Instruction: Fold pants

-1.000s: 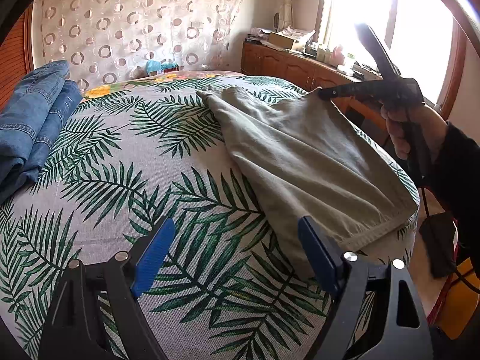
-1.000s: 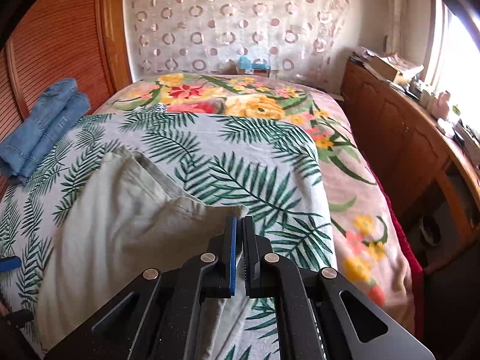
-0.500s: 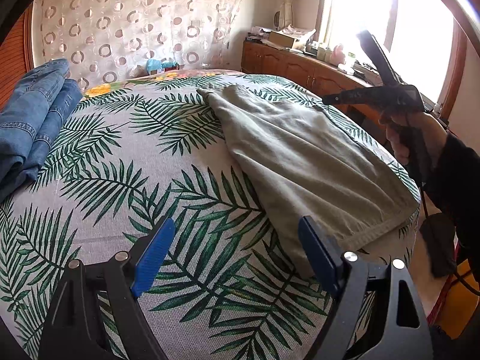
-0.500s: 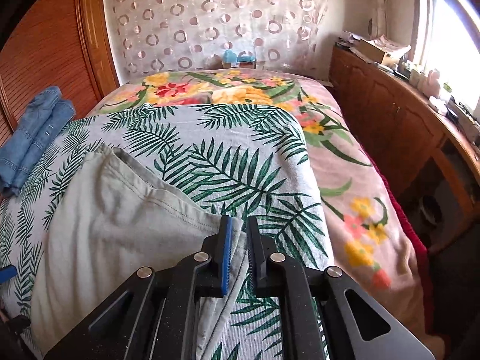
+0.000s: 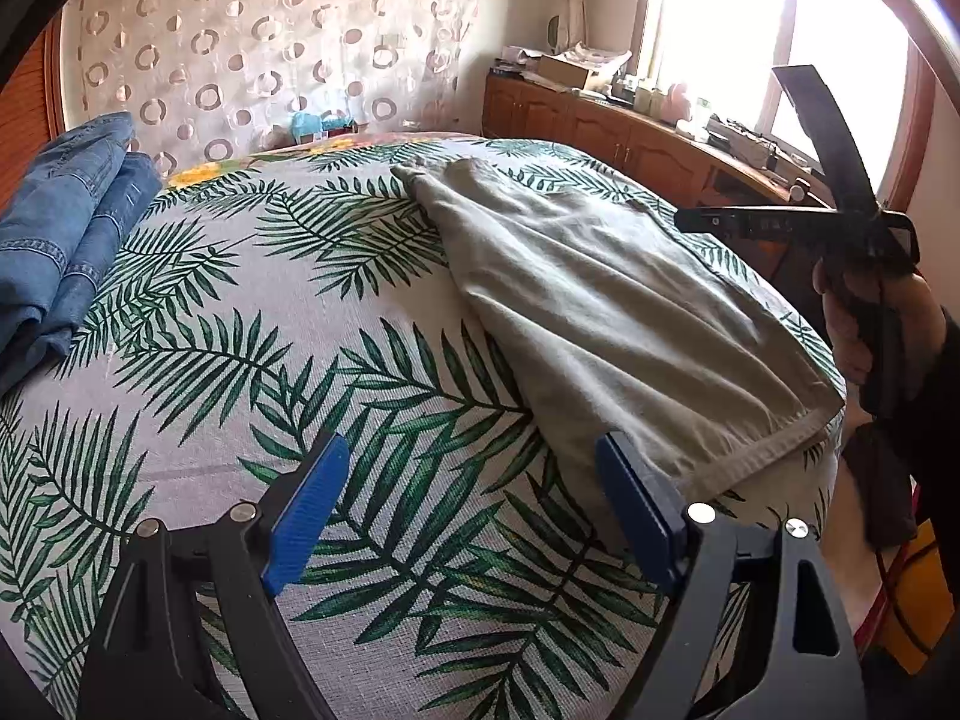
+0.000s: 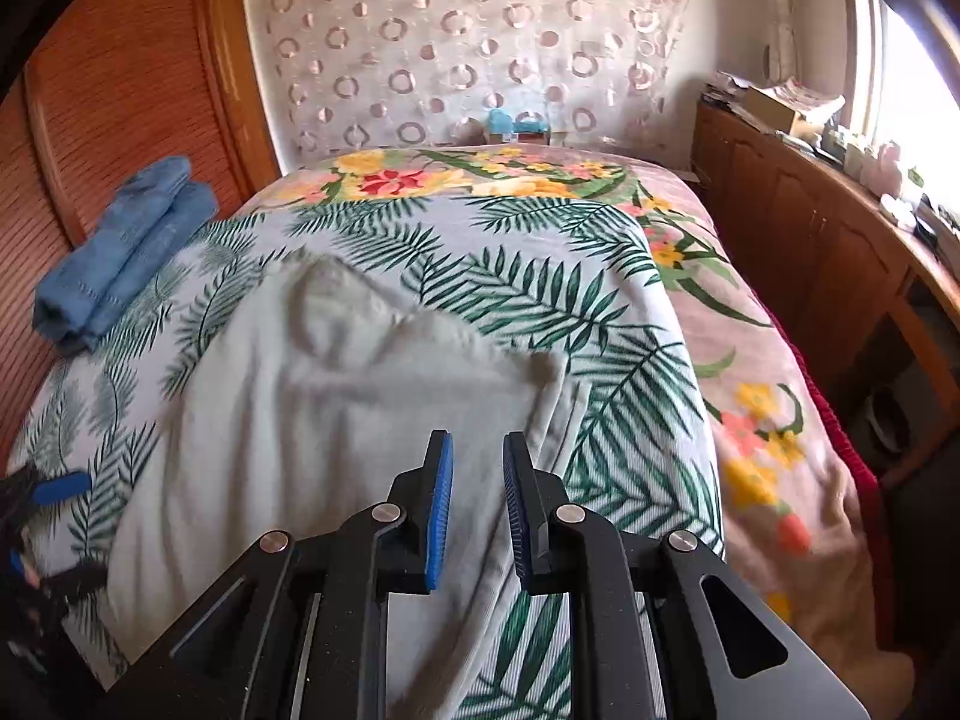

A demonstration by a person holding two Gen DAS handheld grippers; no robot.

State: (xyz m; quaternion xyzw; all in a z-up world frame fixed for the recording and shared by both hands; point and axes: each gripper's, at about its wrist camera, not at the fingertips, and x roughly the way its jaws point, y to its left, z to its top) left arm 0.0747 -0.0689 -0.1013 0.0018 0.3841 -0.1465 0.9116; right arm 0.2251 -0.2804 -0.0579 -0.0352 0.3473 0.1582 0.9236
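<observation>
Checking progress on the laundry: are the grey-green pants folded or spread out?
Folded: the grey-green pants lie doubled into a flat panel, hem edges stacked, on the palm-leaf bedspread.

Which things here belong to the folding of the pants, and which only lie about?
Job: grey-green cotton pants; palm-leaf bedspread beneath them.

Lying about: folded blue denim jeans; small blue box at the bed's far end; clutter on the wooden cabinet.
</observation>
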